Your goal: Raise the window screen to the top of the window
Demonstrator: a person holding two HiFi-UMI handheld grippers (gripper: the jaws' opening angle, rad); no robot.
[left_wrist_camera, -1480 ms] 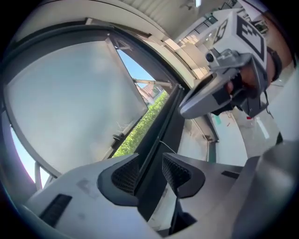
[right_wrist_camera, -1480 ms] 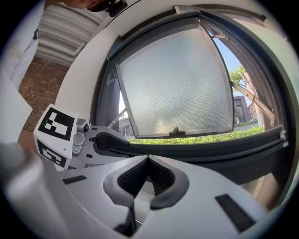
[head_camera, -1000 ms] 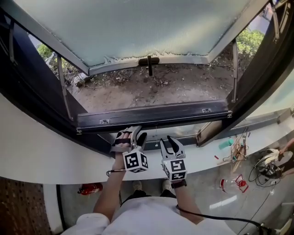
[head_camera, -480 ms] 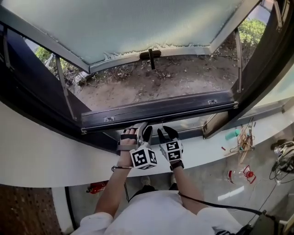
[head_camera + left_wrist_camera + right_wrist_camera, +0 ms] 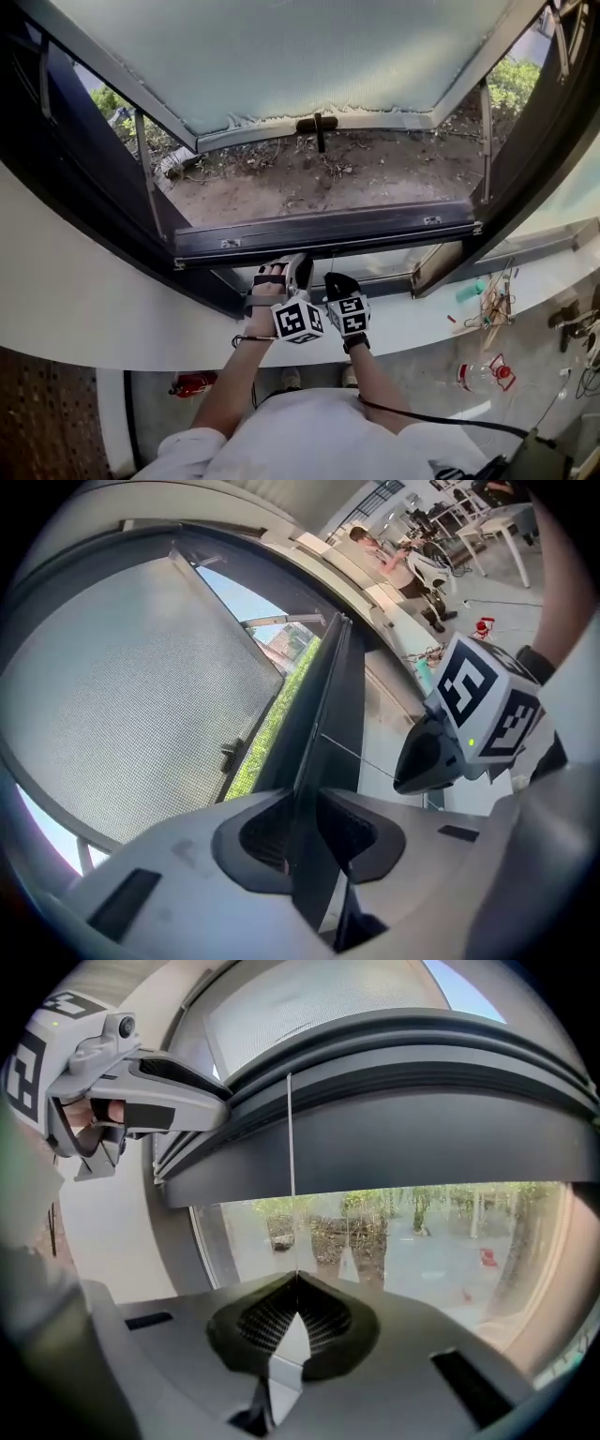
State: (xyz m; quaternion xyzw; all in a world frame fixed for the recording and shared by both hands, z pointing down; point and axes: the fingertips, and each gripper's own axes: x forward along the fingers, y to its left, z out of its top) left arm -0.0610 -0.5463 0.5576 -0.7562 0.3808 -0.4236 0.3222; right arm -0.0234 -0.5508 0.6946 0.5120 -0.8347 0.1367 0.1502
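White sill (image 5: pixel 112 309) runs below the screen bar (image 5: pixel 328 236); left gripper (image 5: pixel 302 829), jaws just closing, clamps it; right gripper (image 5: pixel 297 1288), just closed, pinches the cord (image 5: pixel 291 1147).

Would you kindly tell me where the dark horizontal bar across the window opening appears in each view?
Head view: the dark bar spans the centre, below the open gap.
Left gripper view: it rises from between the jaws, centre frame.
Right gripper view: it arcs across the upper half.
Shared landmark: the pale meshed panel beyond it.
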